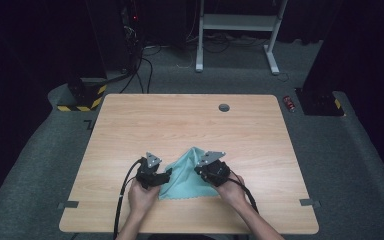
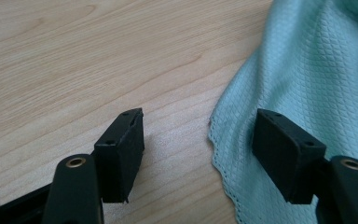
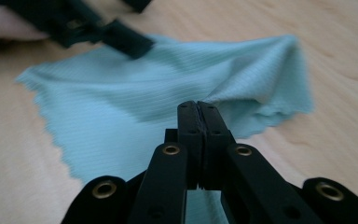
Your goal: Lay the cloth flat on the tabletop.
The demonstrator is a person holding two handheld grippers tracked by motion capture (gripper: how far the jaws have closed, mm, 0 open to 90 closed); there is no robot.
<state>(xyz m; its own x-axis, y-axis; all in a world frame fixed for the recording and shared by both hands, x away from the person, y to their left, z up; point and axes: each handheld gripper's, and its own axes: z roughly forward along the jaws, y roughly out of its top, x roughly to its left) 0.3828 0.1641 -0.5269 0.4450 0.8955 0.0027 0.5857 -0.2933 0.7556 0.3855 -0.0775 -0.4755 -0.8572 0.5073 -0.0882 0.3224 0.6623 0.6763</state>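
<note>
A teal cloth (image 1: pixel 186 176) lies rumpled on the wooden table (image 1: pixel 180 125), near its front edge between my two hands. My left gripper (image 1: pixel 166 173) rests at the cloth's left edge. In the left gripper view it (image 2: pixel 198 126) stands open, one jaw over bare wood and the other over the cloth's scalloped hem (image 2: pixel 307 70). My right gripper (image 1: pixel 200 170) is at the cloth's right side. Its jaws (image 3: pixel 198 105) are pressed together on a pinched fold of the cloth (image 3: pixel 121 102), which rises into a ridge at the tips. Farther off in that view is the left gripper (image 3: pixel 121 39).
A round grey grommet (image 1: pixel 224 107) sits near the table's far edge. Grey tape marks (image 1: pixel 68 204) are stuck at the front corners. On the floor beyond stand a white desk frame (image 1: pixel 237 22), cables and a small red object (image 1: pixel 290 103).
</note>
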